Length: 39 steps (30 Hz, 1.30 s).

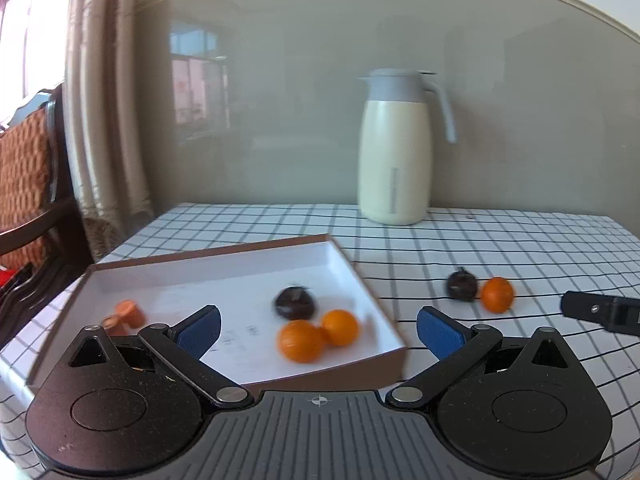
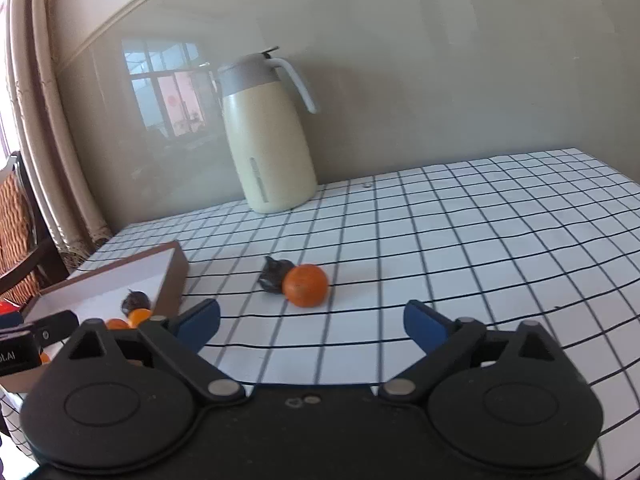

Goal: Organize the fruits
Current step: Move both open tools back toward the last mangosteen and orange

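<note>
A: Ahead of the tool?
B: Glossy grey wall (image 1: 304, 120) reflecting a window; cream jug (image 1: 394, 160) on the checked bench (image 2: 480, 240).
A: Left?
B: Beige curtain (image 1: 100, 120), wicker-backed chair (image 1: 24, 184), daylight.

in the shallow brown cardboard tray (image 1: 356, 268) at left lie fruits; right of it, a round orange fruit (image 1: 497, 294) touches a dark round fruit (image 1: 461, 286); far behind stands a cream thermos jug (image 1: 395, 152).

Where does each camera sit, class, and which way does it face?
Left wrist: on the left claw, open, looking at the tray with its oranges and dark fruit; the right claw's tip shows at the right.
Right wrist: on the right claw, open, facing the loose orange and dark fruit on the checked cloth.
Shared: thermos jug, tray, loose pair.
</note>
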Available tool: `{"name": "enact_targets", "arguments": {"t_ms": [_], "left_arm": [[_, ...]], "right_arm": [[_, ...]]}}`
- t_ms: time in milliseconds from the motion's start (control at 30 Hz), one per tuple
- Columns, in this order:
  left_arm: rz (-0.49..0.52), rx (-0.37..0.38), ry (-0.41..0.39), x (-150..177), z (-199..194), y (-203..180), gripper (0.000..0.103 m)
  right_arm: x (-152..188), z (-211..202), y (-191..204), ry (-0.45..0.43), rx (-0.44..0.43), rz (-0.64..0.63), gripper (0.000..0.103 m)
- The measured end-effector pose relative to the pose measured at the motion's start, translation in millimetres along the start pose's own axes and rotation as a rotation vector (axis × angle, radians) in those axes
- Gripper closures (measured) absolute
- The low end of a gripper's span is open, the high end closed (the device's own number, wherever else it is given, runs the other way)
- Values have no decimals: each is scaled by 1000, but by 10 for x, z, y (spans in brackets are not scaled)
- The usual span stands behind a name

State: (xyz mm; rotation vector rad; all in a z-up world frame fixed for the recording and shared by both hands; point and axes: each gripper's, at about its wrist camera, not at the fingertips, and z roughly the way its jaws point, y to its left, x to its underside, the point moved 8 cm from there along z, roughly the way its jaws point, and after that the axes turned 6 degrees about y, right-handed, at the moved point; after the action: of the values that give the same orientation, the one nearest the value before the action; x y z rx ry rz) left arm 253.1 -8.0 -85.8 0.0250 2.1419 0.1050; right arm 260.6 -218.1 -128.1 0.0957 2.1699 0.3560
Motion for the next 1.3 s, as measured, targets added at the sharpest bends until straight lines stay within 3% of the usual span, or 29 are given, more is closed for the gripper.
{"name": "enact_targets", "arguments": {"t_ms": [300,400,767,1000,1167,1300], "left_arm": [[47,56,2,-98,141,-495,0],[47,62,5,-130,205,-565,0],[32,40,7,-208,426,-499,0],[17,31,7,-238,520,-373,0],[4,38,9,-247,585,-367,0],[4,44,12,-240,594,-400,0]], "right_arm": [[-24,65,-246,12,15,16,26],[-39,159,-225,28,0,6,35],[-188,667,33,56,16,-75,32],[-176,1035,122,118,38,-109,34],[-147,1134,48,145,81,-107,33],[-195,1145,-33,118,145,-115,30]]}}
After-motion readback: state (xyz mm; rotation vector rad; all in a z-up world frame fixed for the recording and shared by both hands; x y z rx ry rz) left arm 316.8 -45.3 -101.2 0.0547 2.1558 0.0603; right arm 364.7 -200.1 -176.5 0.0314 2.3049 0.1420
